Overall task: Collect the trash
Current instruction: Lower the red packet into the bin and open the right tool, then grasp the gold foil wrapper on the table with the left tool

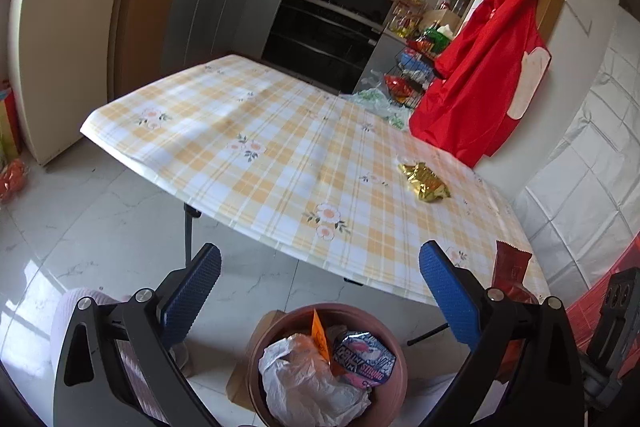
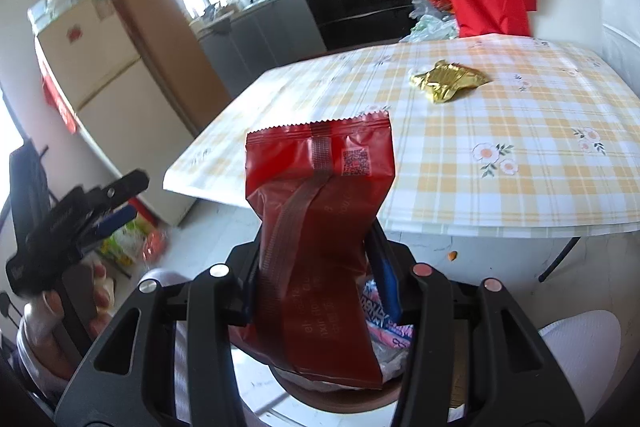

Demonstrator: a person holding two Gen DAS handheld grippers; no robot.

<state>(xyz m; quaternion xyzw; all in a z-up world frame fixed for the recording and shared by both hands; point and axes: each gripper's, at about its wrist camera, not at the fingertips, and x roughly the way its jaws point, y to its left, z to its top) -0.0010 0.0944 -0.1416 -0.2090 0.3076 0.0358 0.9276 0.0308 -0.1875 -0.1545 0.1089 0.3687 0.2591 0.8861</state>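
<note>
Right tongs [image 2: 320, 279] grip red wrapper [image 2: 320, 227] beyond the table [image 2: 480, 195] edge.

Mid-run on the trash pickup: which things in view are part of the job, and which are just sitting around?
Part of the job:
- red wrapper, gripped by the right gripper
- gold wrapper, still on the table
- brown bin, already holding trash
- left gripper, open and empty

Just lying about:
- red garment hanging by the wall
- wire rack of snacks
- fridge

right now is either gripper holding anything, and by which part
The right gripper clamps the red snack wrapper around its lower half, sealed top end up. The left gripper, open above the bin, holds nothing.
</note>
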